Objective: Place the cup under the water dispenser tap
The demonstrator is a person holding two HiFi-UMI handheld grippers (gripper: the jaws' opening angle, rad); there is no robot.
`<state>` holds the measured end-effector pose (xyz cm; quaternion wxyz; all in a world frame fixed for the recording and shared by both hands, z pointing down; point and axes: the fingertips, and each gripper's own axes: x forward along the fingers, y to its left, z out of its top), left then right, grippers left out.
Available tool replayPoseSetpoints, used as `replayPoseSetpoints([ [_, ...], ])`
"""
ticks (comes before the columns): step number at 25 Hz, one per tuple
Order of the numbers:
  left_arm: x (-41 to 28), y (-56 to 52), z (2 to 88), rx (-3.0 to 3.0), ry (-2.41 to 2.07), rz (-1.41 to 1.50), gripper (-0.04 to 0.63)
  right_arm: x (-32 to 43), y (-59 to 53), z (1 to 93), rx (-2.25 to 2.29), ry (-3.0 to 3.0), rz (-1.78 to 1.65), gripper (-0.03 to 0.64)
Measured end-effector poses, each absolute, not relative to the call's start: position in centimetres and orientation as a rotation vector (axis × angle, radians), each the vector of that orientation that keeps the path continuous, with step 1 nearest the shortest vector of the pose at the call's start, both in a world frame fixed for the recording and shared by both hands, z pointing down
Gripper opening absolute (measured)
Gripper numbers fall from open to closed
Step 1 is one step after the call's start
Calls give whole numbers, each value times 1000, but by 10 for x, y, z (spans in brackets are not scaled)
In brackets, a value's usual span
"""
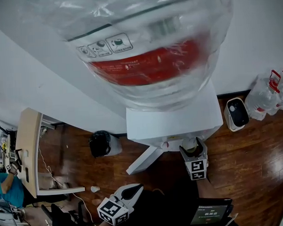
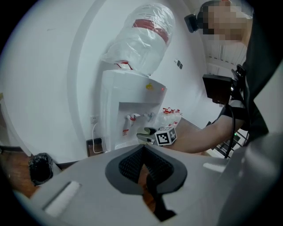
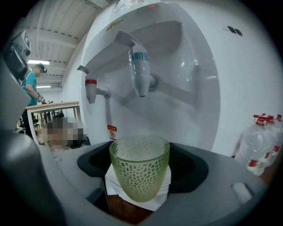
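Note:
A white water dispenser (image 1: 172,120) carries a big clear bottle (image 1: 144,45) with a red label. Its blue tap (image 3: 140,73) and red tap (image 3: 90,88) jut out under the top. My right gripper (image 3: 140,155) is shut on a green textured glass cup (image 3: 139,172), held upright just below and in front of the blue tap. The head view shows the right gripper (image 1: 193,149) with the cup (image 1: 191,144) at the dispenser's front. My left gripper (image 1: 134,190) hangs lower left, away from the dispenser. Its fingertips (image 2: 142,149) meet with nothing between them.
A black bin (image 1: 101,143) stands left of the dispenser, a small white appliance (image 1: 236,114) and several water bottles (image 1: 268,94) right of it. A desk (image 1: 29,151) and a seated person (image 1: 7,186) are at far left. A paper cup (image 1: 94,189) lies on the wooden floor.

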<state>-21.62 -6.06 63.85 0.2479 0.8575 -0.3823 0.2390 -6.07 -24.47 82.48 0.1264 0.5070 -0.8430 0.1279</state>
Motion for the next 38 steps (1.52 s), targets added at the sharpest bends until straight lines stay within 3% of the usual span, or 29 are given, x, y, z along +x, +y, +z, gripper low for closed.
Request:
replayPoseSetpoints([
  [24, -218, -62, 664, 2297, -1006, 702, 0, -52, -251, 843, 1625, -2449, 318, 374],
  [29, -220, -61, 654, 2300, -998, 697, 0, -47, -243, 855, 1581, -2404, 409, 462],
  [32, -223, -64, 641, 2306, -1021, 662, 0, -44, -239, 859, 1582, -2359, 500, 462],
  [33, -224, -64, 638, 2307, -1029, 646, 0, -41, -236, 860, 1594, -2334, 525, 460],
  [36, -228, -59, 632, 2280, -1038, 637, 0, -38, -226, 863, 1601, -2286, 570, 348],
  [38, -232, -56, 632, 2268, -1043, 648, 0, -41, -226, 864, 1595, -2286, 582, 342],
])
